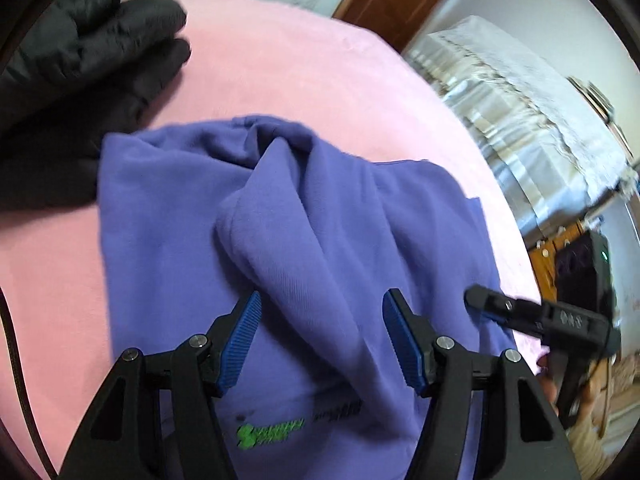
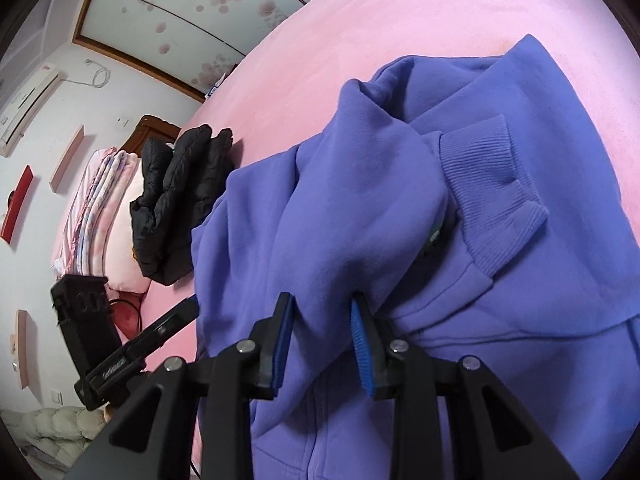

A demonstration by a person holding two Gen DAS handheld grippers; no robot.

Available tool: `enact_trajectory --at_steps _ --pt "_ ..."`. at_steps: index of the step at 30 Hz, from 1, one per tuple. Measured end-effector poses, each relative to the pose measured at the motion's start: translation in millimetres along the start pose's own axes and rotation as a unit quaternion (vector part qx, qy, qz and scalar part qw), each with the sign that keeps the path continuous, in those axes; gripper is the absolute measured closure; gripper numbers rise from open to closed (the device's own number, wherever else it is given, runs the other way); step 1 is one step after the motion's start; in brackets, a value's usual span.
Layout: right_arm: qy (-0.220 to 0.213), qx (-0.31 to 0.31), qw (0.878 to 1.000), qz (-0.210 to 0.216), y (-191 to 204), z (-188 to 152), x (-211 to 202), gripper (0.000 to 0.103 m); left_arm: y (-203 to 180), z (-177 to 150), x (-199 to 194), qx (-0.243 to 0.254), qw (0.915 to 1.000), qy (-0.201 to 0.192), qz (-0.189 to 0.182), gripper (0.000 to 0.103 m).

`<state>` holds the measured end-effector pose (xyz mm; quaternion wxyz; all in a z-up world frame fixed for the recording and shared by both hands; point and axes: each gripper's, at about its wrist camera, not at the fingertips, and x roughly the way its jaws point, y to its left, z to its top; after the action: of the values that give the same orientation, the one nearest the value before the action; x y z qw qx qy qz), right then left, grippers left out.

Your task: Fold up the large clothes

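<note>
Left wrist: 1 purple hoodie (image 1: 320, 216), 1 blk jacket (image 1: 80, 64)

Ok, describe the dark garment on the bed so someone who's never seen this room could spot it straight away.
Start at the wide pink bedspread that fills the room. On it lies a purple cotton sweatshirt; just past that sweatshirt's edge, toward the stacked pink bedding, sits a black quilted puffer jacket. It is the only black, shiny, ribbed-looking piece there.

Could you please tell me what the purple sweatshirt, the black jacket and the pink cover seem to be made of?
Purple sweatshirt: looks like matte cotton-type fleece jersey, with soft rounded folds and a ribbed knit cuff.
Black jacket: probably padded nylon or polyester, going by its puffy quilted channels and faint sheen.
Pink cover: seemingly plush fleece, fuzzy and matte.
</note>
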<state>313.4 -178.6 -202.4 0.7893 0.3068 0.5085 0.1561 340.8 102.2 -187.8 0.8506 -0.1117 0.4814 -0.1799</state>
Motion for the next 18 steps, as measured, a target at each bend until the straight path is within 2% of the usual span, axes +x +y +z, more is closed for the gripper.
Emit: enact_trajectory --at_steps 2,3,4,5,6,7,9,11,14,17,18 --pt "-0.008 -0.006 1.0 -0.003 0 2 1 0.074 7 7 14 -0.027 0.9996 0.01 0.0 0.042" --pt "-0.016 -0.011 1.0 -0.007 1 3 0 0.074 8 9 17 -0.037 0.9993 0.007 0.003 0.051" --pt "-0.029 -0.027 0.999 -0.015 3 3 -1 0.075 10 11 21 -0.043 0.999 0.004 0.012 0.069" --pt "-0.038 -0.042 0.998 -0.026 6 3 -2 0.083 11 10 22 -0.044 0.9986 -0.001 0.03 0.077" --pt "-0.048 -0.058 0.996 -0.04 10 2 -3 0.097 12 10 23 -0.047 0.9974 -0.008 0.053 0.089" --pt "-0.059 -0.078 0.993 -0.06 14 1 -5 0.097 15 9 22 -0.055 0.9964 -0.017 0.063 0.091" --pt "-0.075 -0.096 0.989 -0.087 15 -2 -6 0.097 23 2 22 -0.082 0.9944 -0.032 0.058 0.092" --pt "-0.071 -0.099 0.987 -0.103 8 -7 -1 0.097 26 -7 22 -0.089 0.9933 -0.036 0.063 0.092" --pt "-0.058 -0.092 0.987 -0.118 -4 -17 10 0.097 22 -21 30 -0.07 0.9931 -0.046 0.082 0.09" --pt "-0.065 -0.087 0.987 -0.116 -11 -24 9 0.097 17 -29 29 -0.055 0.9927 -0.062 0.088 0.086" --pt "-0.067 -0.084 0.988 -0.114 -12 -25 6 0.093 15 -31 28 -0.052 0.9926 -0.063 0.09 0.084"
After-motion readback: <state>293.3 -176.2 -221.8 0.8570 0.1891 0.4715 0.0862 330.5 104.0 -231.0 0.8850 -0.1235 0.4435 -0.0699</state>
